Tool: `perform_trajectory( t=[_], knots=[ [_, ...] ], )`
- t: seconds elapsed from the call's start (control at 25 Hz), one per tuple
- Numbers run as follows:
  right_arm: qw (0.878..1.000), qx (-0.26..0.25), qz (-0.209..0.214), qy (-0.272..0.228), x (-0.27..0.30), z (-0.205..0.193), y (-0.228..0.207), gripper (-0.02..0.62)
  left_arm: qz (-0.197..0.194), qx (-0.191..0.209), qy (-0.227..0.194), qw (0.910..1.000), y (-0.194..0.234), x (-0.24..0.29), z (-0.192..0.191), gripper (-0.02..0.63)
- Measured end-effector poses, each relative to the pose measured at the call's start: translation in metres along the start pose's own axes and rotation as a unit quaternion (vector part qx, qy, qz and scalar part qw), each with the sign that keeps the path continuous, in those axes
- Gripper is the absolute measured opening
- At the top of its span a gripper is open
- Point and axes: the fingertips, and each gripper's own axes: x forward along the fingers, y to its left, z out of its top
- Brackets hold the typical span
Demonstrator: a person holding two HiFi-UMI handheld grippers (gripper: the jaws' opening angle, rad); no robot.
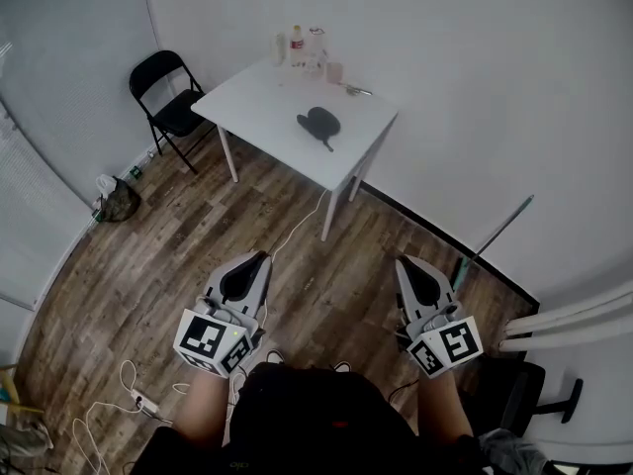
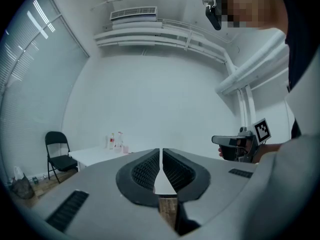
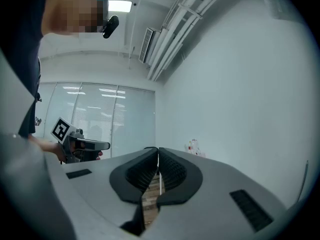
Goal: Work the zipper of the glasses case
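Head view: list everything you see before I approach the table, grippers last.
glasses case: one, black, on the table
table: one, white, by the far wall
bottles: a few, pale, table's far edge
folding chair: one, black, left of the table
bag: one, dark, floor by left wall
pole: one, teal-tipped, leaning on right wall
left gripper: one, grey, shut, empty, above the floor
right gripper: one, grey, shut, empty, above the floor

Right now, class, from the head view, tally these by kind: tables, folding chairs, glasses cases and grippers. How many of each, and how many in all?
Table: 1
Folding chair: 1
Glasses case: 1
Grippers: 2, the left gripper and the right gripper, both shut and empty
Total: 5
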Motion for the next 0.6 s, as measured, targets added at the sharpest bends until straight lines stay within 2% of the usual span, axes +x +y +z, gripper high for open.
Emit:
perform_trajectory(
  t=[0.2,0.44,0.6],
  knots=[
    [1.0,-0.005,0.009,0.015,0.029,-0.009,0.03,0.02,0.004,-0.006,0.001,1.0,0.035,-0.022,-0.008,0.037],
    [1.0,-0.01,0.013,0.014,0.068,-0.016,0.075,0.02,0.008,0.005,0.015,0.9998,0.081,-0.046,-0.016,0.037],
    [0.999,-0.009,0.013,0.029,0.087,-0.027,0.084,0.02,0.005,-0.009,0.018,0.9998,0.105,-0.043,-0.02,0.037]
  ],
)
